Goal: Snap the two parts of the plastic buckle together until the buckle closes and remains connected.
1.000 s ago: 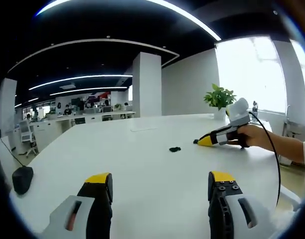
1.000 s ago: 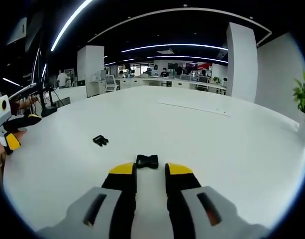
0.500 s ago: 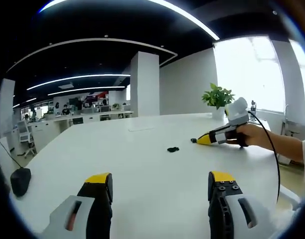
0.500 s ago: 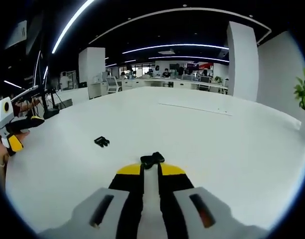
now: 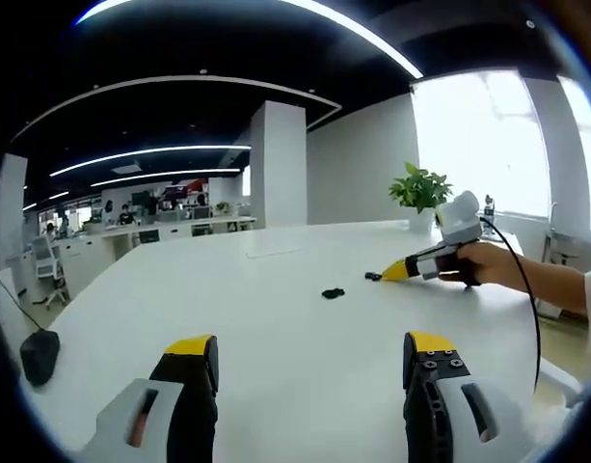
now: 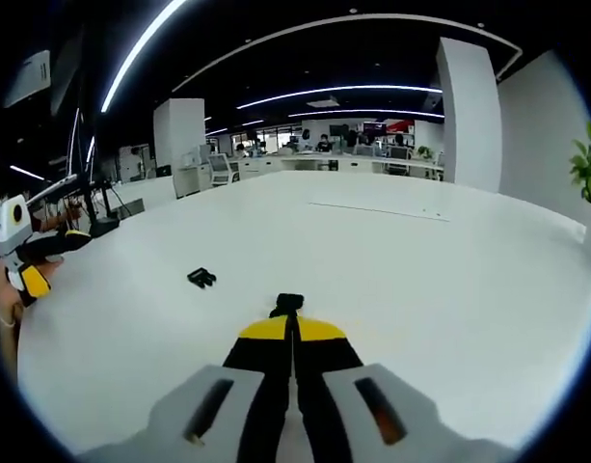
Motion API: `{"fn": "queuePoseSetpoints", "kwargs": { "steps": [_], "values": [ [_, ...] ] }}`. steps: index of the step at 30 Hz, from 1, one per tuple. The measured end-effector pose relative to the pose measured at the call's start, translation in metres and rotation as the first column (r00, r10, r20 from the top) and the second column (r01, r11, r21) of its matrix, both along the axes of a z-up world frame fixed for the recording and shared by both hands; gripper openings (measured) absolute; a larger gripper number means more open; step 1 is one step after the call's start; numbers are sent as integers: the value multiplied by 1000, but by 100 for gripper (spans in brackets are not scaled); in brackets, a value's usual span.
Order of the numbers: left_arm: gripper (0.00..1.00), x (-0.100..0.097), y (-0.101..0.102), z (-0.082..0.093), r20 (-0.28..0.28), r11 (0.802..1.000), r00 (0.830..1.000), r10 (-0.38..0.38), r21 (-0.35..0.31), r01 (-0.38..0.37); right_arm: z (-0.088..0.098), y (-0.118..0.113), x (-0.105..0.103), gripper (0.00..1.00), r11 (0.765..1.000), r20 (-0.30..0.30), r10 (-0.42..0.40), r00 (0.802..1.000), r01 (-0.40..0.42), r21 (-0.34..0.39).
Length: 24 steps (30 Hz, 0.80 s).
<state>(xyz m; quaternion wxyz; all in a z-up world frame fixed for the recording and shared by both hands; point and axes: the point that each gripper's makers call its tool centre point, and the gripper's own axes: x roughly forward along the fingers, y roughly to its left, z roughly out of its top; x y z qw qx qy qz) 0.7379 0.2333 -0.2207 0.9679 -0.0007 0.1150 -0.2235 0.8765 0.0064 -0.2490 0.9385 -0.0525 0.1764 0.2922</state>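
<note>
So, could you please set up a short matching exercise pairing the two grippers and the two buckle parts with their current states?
Things:
1. left gripper
2. right gripper
3. buckle part at the yellow tips
4. other buckle part

States:
A. lying free on the white table
B. jaws wide apart, holding nothing
C. pinched between closed jaws
D. jaws closed on a black piece

Pairs: 1-B, 2-D, 3-C, 4-A

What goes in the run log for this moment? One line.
right gripper: jaws shut on buckle half | left gripper: open, idle | other buckle half: lying on table
</note>
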Motion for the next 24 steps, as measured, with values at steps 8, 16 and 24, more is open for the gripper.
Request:
{"fn": "queuePoseSetpoints", "kwargs": {
  "steps": [8,16,24],
  "values": [
    [80,4,-2,1,-1,1000,1000,-3,-9,3,1,5,0,20,1000,-15,-3,1000,3,9],
    [80,3,-5,5,6,1000,1000,-21,-18,21,0,8,-1,43,1000,-21,6,1000,-6,11],
    [80,10,-5,10,12,999,999,-35,-22,35,0,9,2,56,1000,-26,14,1000,-14,7]
  ]
}}
